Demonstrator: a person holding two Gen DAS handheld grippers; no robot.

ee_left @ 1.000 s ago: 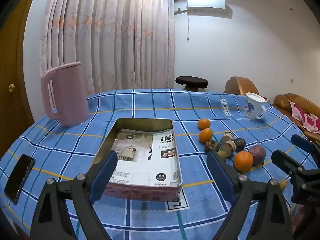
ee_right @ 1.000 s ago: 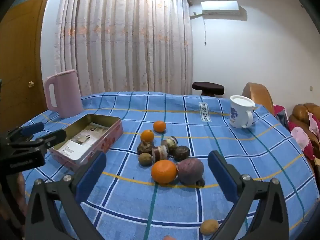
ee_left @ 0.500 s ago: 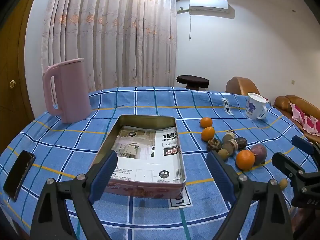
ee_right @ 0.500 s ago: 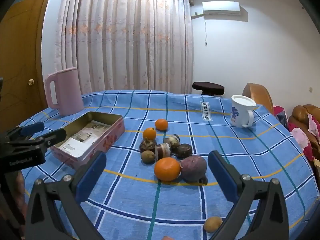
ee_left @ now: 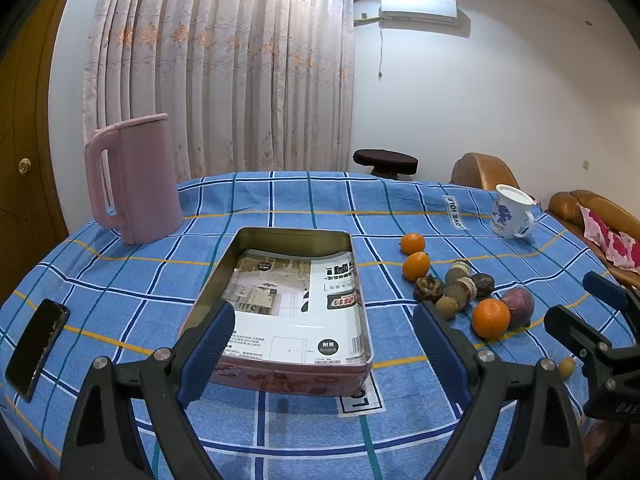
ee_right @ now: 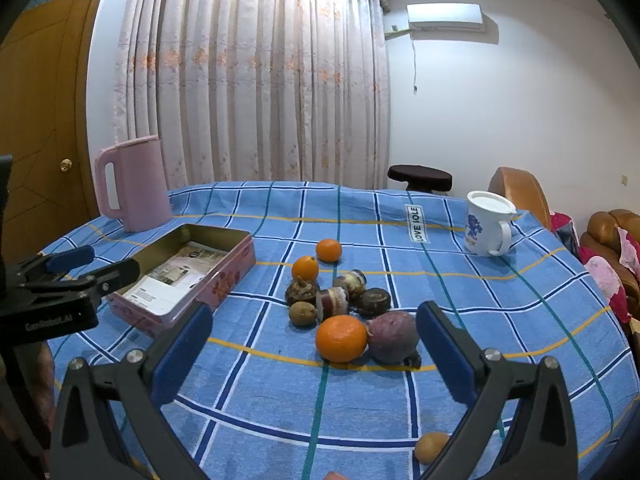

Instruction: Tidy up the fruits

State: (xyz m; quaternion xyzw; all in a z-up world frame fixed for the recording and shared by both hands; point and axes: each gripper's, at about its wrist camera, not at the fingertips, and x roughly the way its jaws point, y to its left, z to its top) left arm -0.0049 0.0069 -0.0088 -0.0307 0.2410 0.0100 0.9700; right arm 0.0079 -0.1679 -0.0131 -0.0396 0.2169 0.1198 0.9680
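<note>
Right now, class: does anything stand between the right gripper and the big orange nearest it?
Nothing visible does. The right gripper is open, and only bare tablecloth lies before the big orange. The purple fruit touches its right side.

Domestic living room; evidence: floor-length pale pink floral curtains (ee_left: 224, 80); white wall-mounted air conditioner (ee_left: 418, 9); tan leather sofa (ee_left: 592, 210); round table under blue checked tablecloth (ee_right: 360, 216); brown wooden door (ee_right: 44, 120).
</note>
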